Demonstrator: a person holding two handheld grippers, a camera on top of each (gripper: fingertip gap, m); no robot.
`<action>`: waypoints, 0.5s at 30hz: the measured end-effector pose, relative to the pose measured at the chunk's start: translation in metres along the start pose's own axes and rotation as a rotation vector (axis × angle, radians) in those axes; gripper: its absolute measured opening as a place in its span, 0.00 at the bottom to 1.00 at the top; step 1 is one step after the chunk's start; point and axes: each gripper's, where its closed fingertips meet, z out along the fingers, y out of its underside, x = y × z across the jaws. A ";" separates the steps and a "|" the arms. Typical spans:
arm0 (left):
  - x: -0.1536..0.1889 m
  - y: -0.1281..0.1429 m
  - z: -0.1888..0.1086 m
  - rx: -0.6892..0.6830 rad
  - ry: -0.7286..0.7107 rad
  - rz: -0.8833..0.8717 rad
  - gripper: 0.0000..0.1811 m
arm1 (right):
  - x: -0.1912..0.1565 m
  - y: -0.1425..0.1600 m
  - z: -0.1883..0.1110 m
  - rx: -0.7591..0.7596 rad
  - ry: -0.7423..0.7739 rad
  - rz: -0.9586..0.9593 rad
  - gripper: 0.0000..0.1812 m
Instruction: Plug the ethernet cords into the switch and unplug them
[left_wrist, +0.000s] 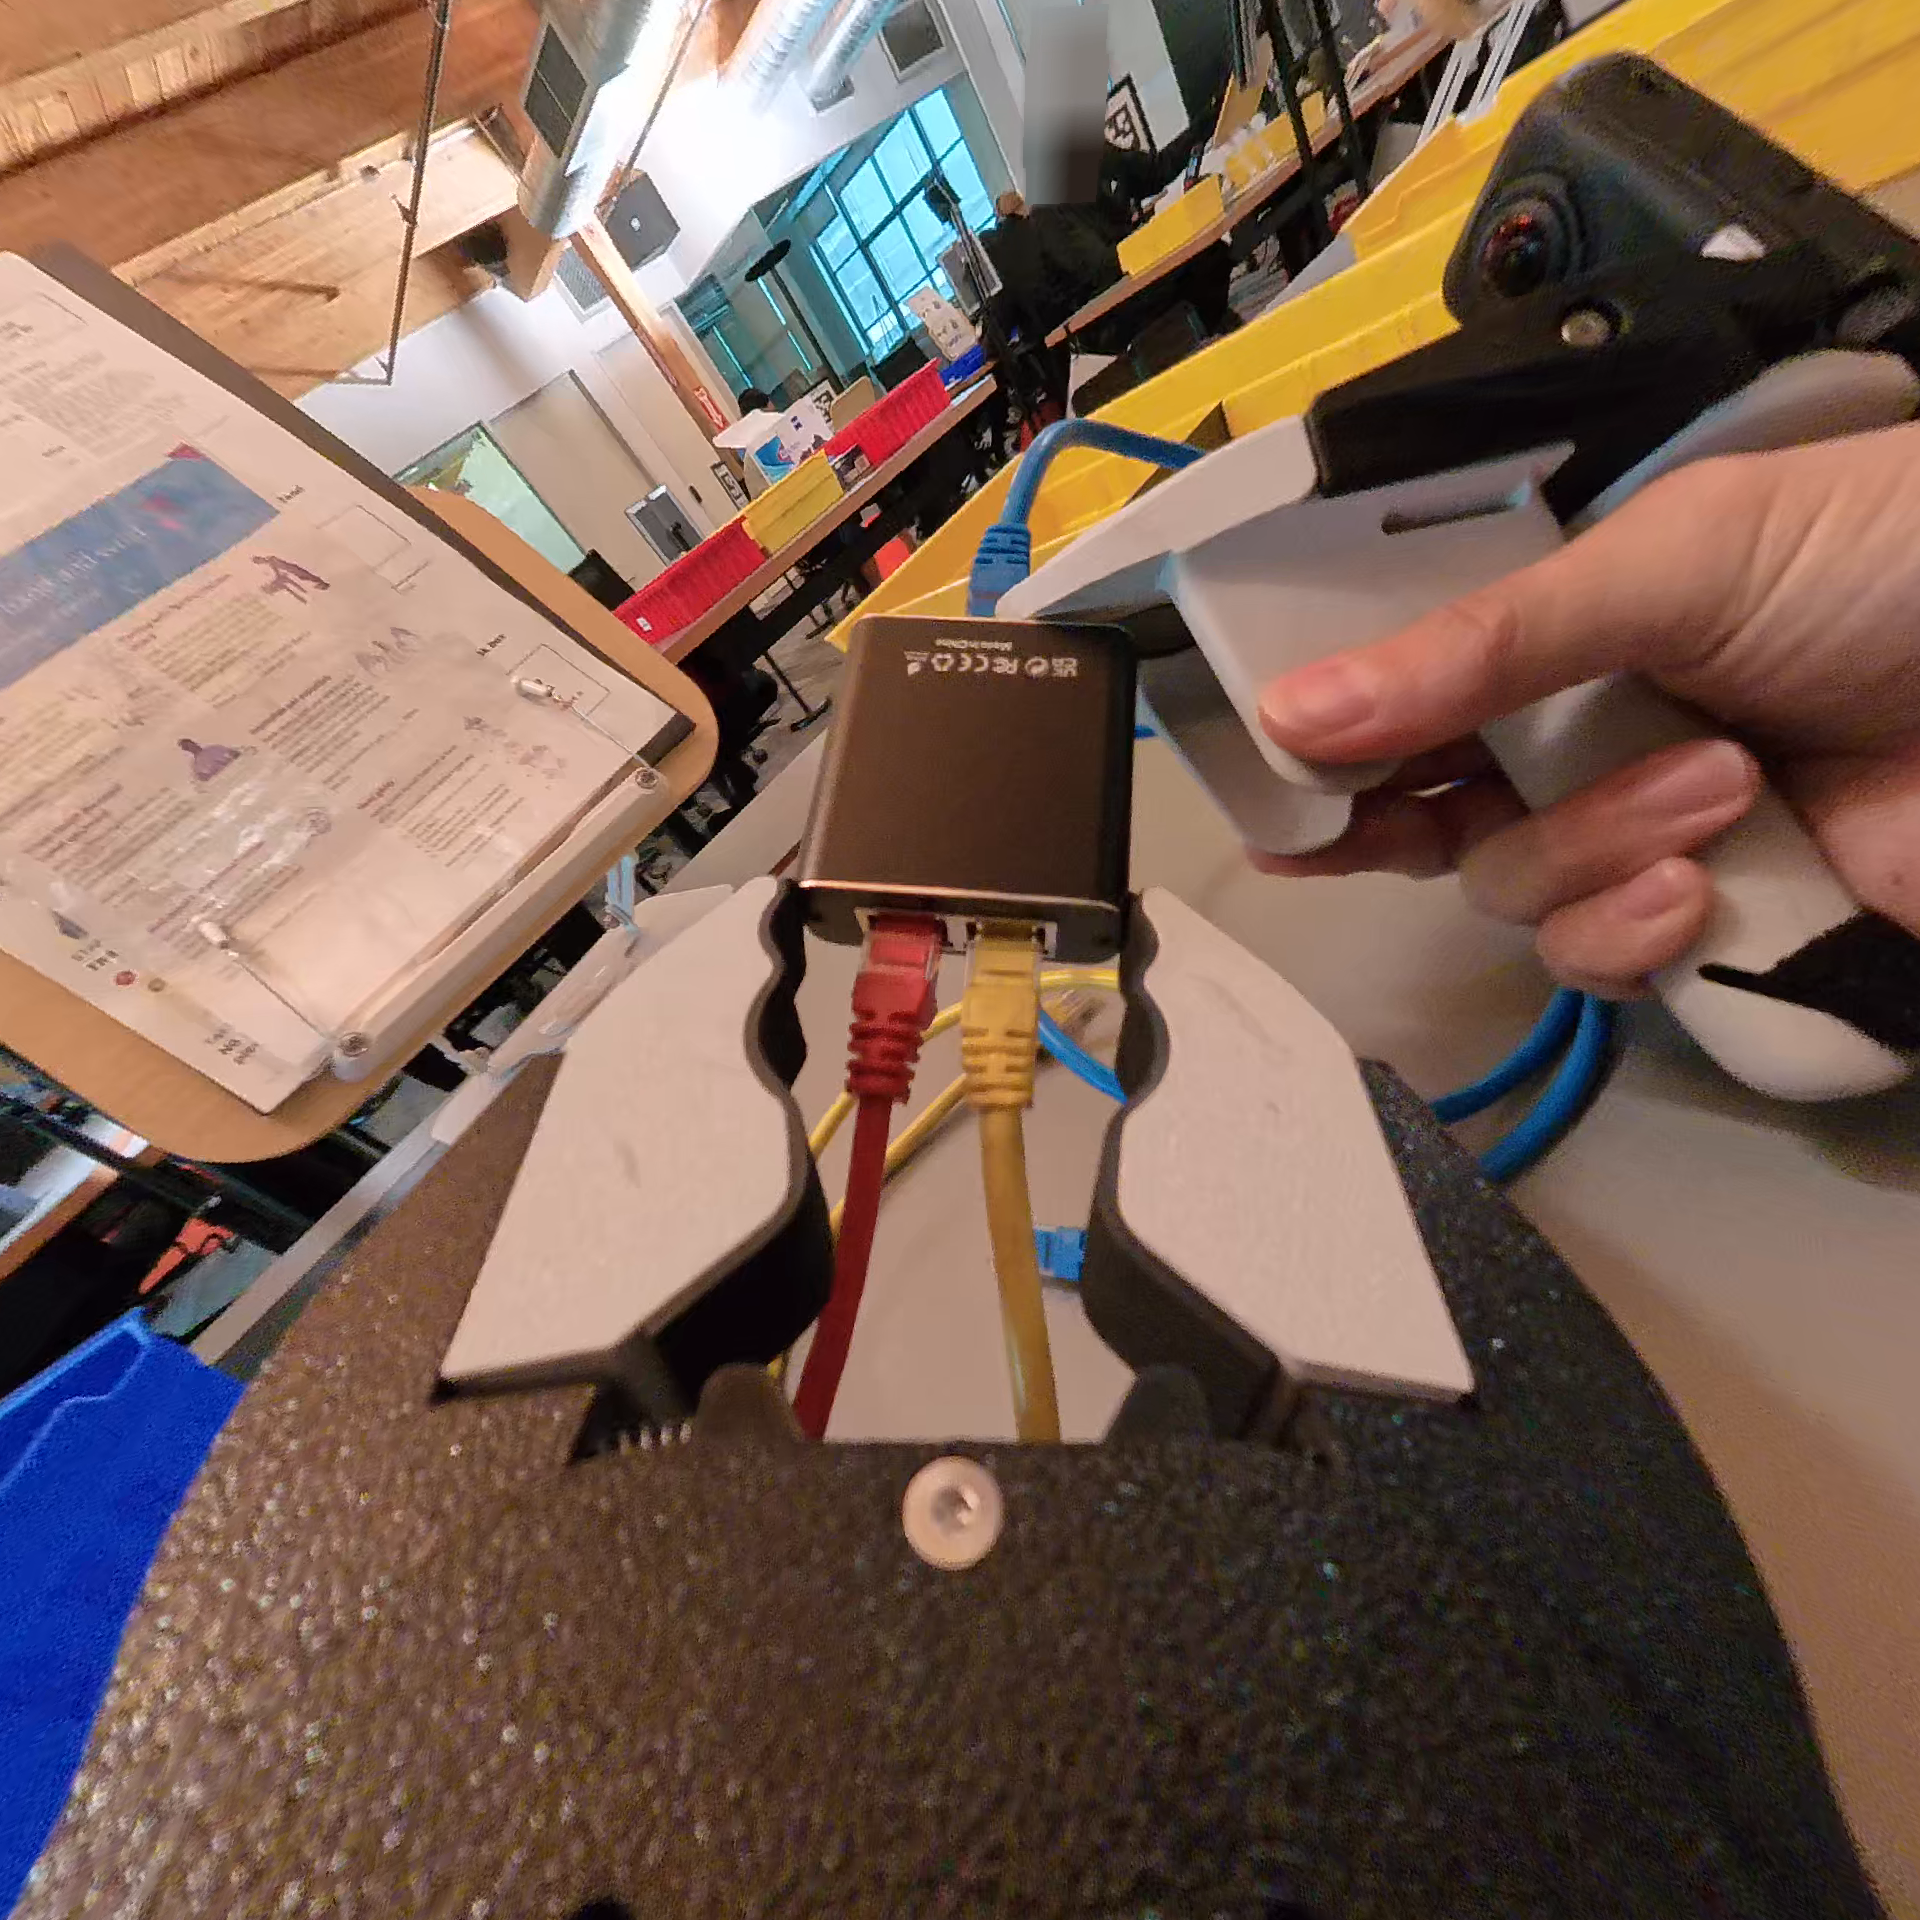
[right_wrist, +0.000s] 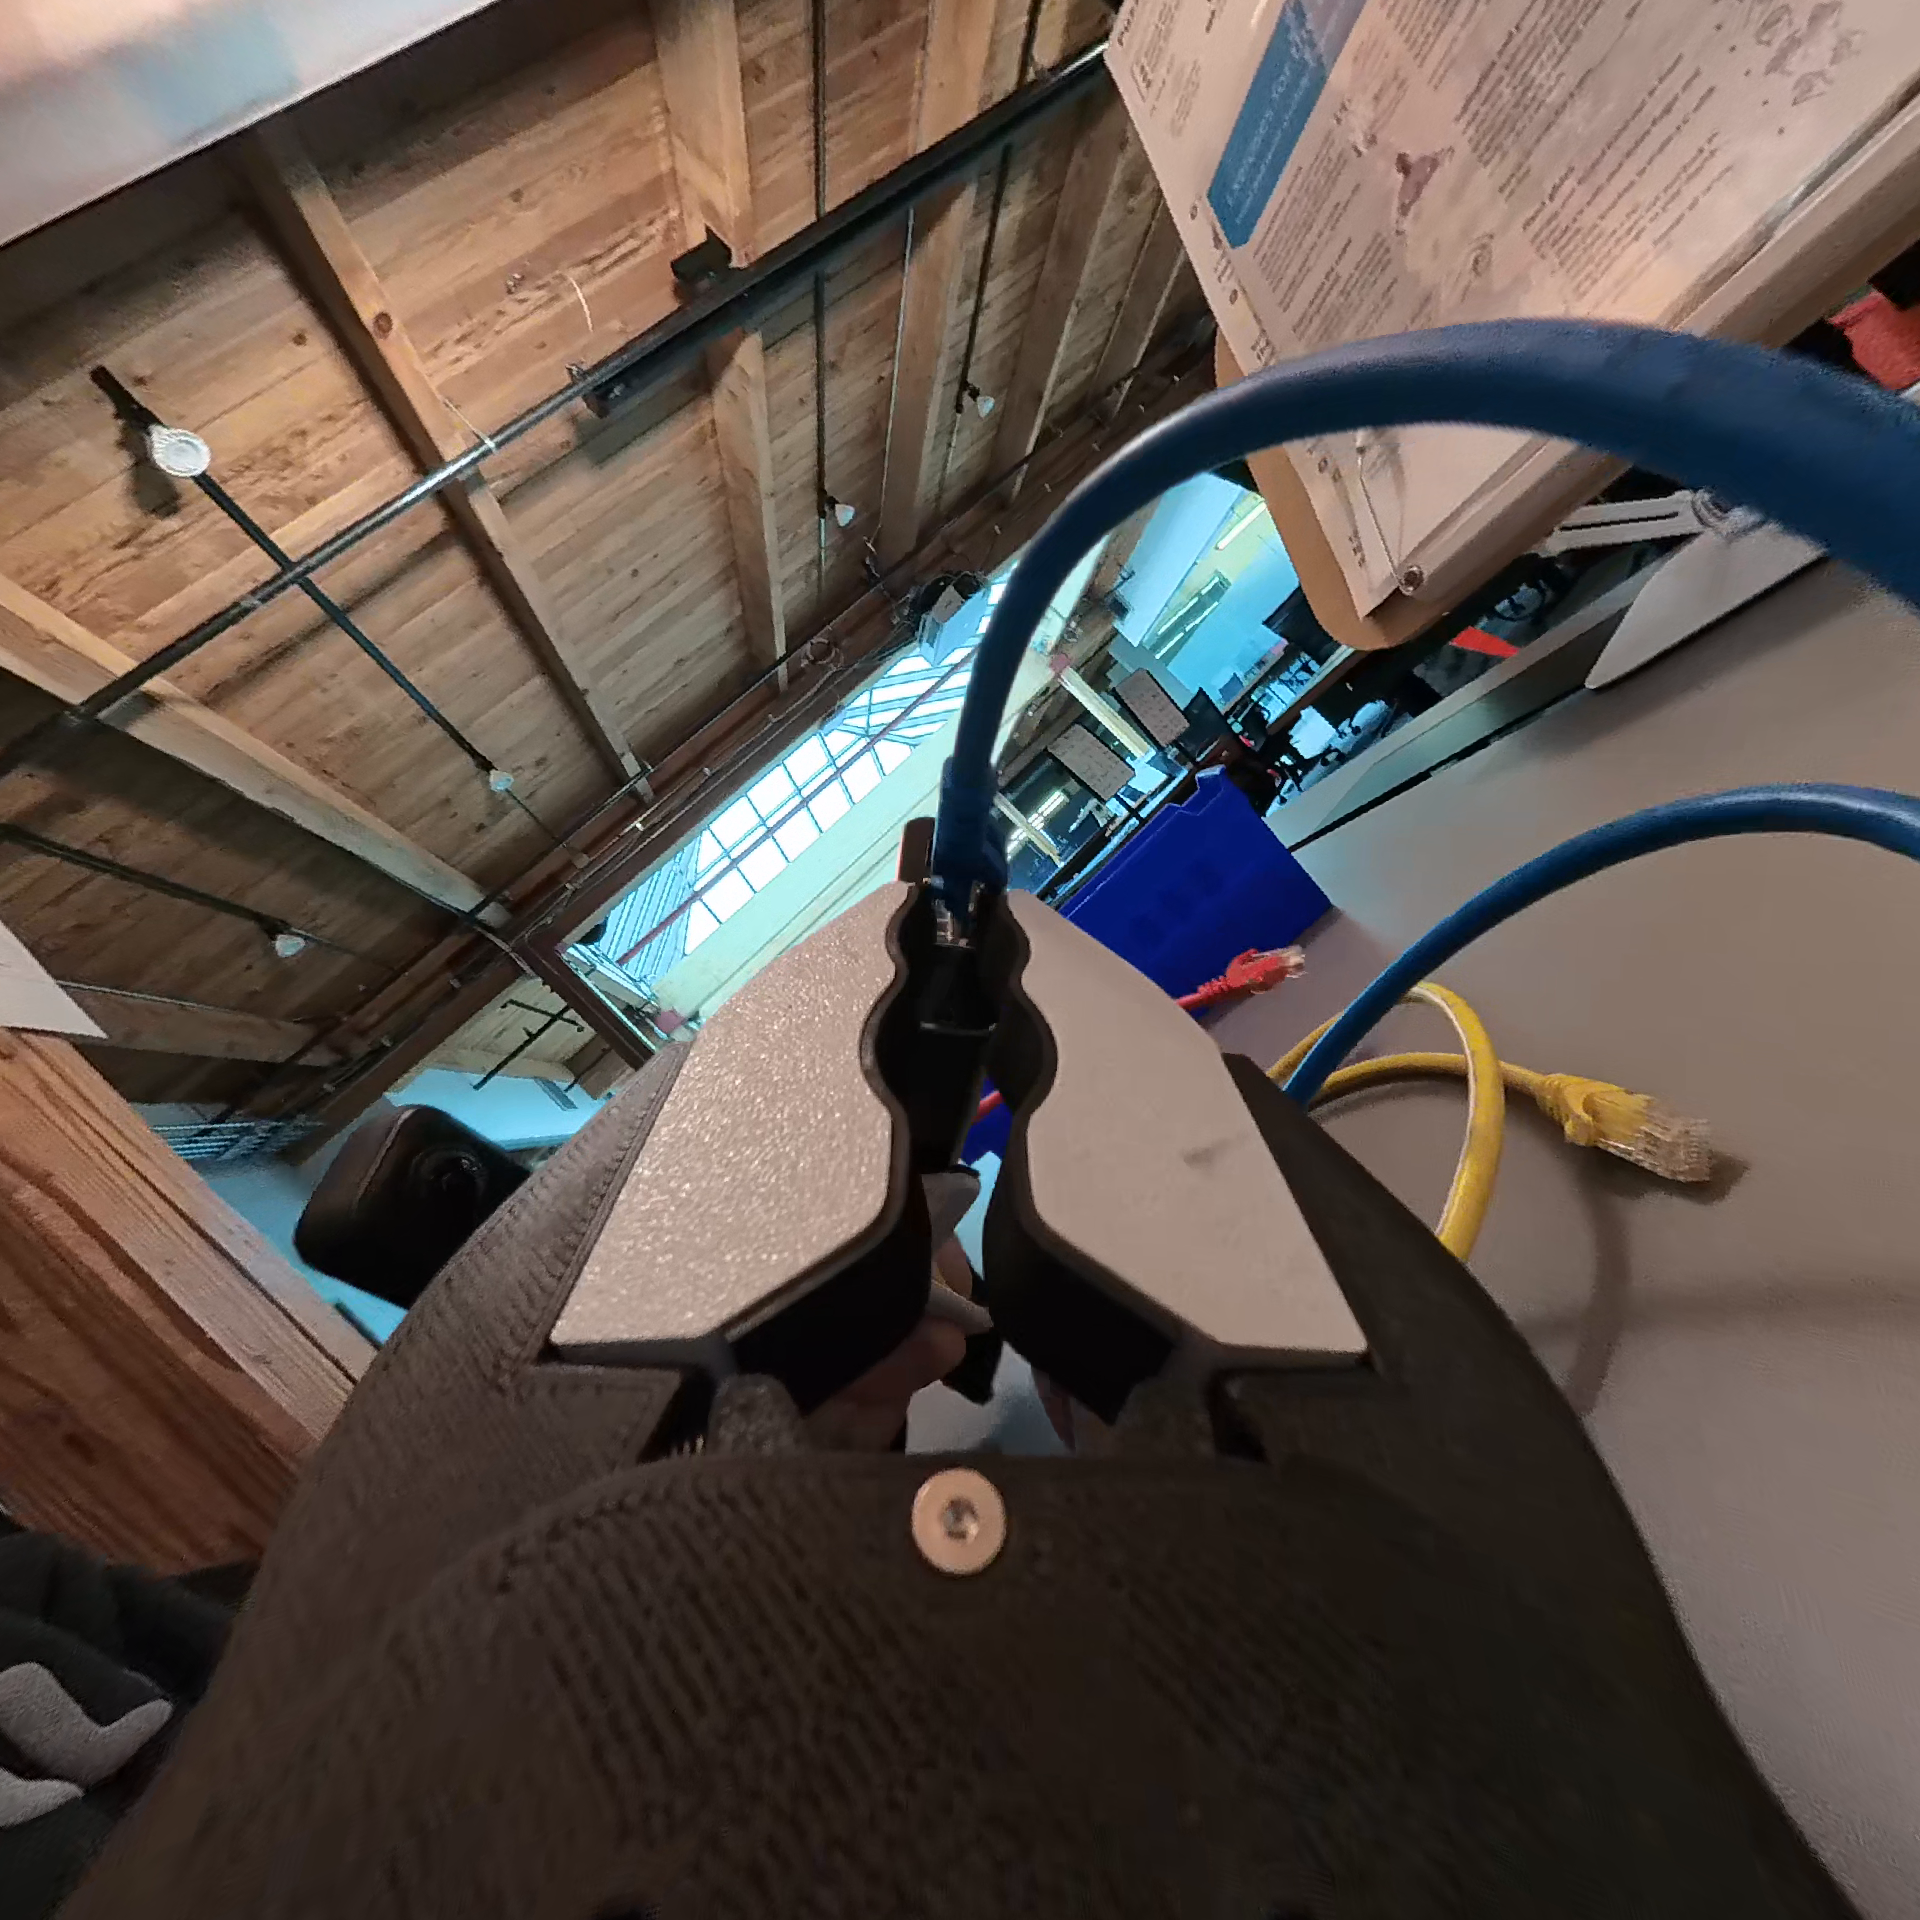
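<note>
My left gripper (left_wrist: 961, 920) is shut on the near end of a black switch (left_wrist: 971, 758), one finger on each side, and holds it above the table. A red cord (left_wrist: 883, 1018) and a yellow cord (left_wrist: 1003, 1029) are plugged into its near ports. My right gripper (left_wrist: 1023, 592), held by a hand, sits at the switch's far end. In the right wrist view my right gripper (right_wrist: 956, 914) is shut on the blue cord's plug (right_wrist: 961, 894); the blue cord (right_wrist: 1455, 384) loops up and to the right. Whether the plug sits in a port is hidden.
A loose yellow plug (right_wrist: 1631, 1127) and a loose red plug (right_wrist: 1252, 971) lie on the grey table (right_wrist: 1714, 1455). A blue bin (right_wrist: 1195, 894) stands behind them. A tilted board with a printed sheet (left_wrist: 260, 675) hangs at the left. Yellow bins (left_wrist: 1299, 353) stand behind the switch.
</note>
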 end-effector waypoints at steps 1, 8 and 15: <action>0.000 -0.001 0.000 0.008 0.005 -0.018 0.32 | -0.002 -0.001 0.001 -0.005 -0.015 0.000 0.04; -0.009 -0.011 -0.007 0.055 -0.088 0.104 0.32 | -0.013 -0.015 0.002 0.038 -0.068 -0.004 0.05; -0.029 -0.019 -0.015 0.129 -0.105 -0.054 0.32 | -0.045 -0.025 0.003 -0.121 -0.061 -0.287 0.05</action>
